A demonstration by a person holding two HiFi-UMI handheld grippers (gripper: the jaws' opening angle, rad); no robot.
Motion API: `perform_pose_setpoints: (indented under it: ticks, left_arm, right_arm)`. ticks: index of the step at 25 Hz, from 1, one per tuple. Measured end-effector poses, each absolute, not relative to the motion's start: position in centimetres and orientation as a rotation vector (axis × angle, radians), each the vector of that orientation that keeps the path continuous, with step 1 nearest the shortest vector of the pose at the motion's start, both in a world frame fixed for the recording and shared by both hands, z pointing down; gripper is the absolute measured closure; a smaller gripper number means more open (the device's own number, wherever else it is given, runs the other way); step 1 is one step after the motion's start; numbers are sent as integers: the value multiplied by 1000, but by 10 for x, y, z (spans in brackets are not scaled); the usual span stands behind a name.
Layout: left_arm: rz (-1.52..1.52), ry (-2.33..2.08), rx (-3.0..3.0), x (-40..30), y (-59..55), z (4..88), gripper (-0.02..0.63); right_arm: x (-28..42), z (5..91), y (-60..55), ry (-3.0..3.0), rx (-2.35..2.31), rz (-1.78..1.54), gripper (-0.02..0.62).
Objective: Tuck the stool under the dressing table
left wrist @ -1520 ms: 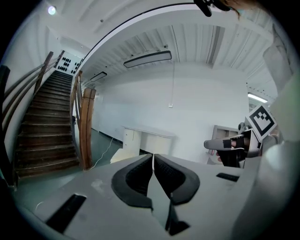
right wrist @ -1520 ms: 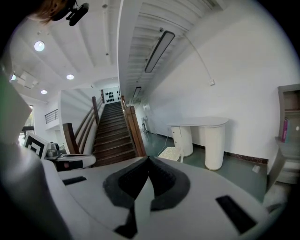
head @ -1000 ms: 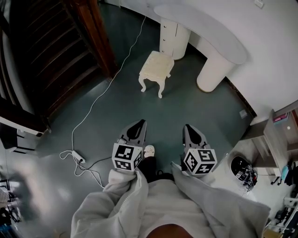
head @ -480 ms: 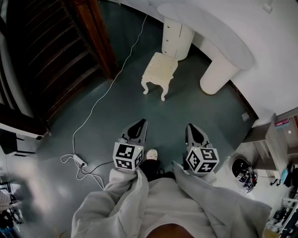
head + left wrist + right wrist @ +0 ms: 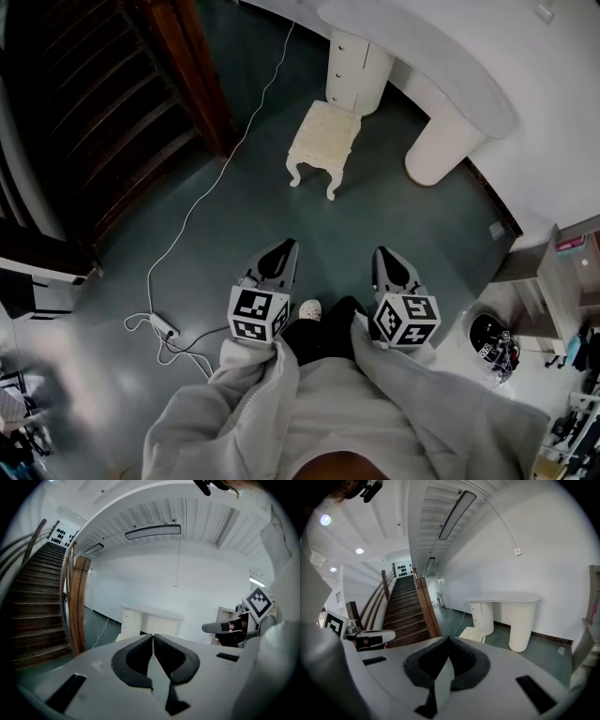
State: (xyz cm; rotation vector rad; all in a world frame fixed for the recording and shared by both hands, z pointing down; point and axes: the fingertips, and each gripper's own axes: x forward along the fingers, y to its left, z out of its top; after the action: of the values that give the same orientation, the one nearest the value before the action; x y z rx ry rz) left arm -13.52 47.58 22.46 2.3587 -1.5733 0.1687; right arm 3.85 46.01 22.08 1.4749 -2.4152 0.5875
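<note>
Looking down in the head view, the person stands on a dark green floor with the left gripper [image 5: 281, 249] and the right gripper [image 5: 383, 255] held out side by side at waist height, both aimed toward the cream stool [image 5: 324, 141], which stands well apart from them. The stool sits out on the open floor just in front of the white dressing table [image 5: 441, 66], near its drawer pedestal and not yet under the top. A white cable [image 5: 202, 202] runs along the floor to the left of the stool, down to a power strip [image 5: 161, 326], and a dark wooden staircase [image 5: 84, 103] fills the left side. In the left gripper view, the two dark pads meet at their tips with nothing between them; the dressing table shows beyond, and the stool is mostly hidden behind the gripper's own body. In the right gripper view, the jaws likewise stand pressed together and empty, and past them the stool [image 5: 472, 633] appears in front of the gap between the table's two rounded supports. This reads as the approach step: neither gripper has reached the stool. The next move calls for closing the distance, setting the grippers against the near edge of the seat or opening them to take hold of it, and then sliding the stool straight into the gap, clear of the cable and both supports.
</note>
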Motion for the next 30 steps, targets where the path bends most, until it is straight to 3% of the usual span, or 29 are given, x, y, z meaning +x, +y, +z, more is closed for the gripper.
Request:
perform_pose_setpoints:
  ticks: [16, 30]
  left_arm:
    - [224, -1643, 2324, -149, 448, 232, 584]
    - [248, -1674, 2305, -154, 342, 228, 584]
  right_arm:
    - [27, 232, 414, -2435, 1418, 613, 546]
    - [27, 234, 302, -2451, 1401, 641, 546]
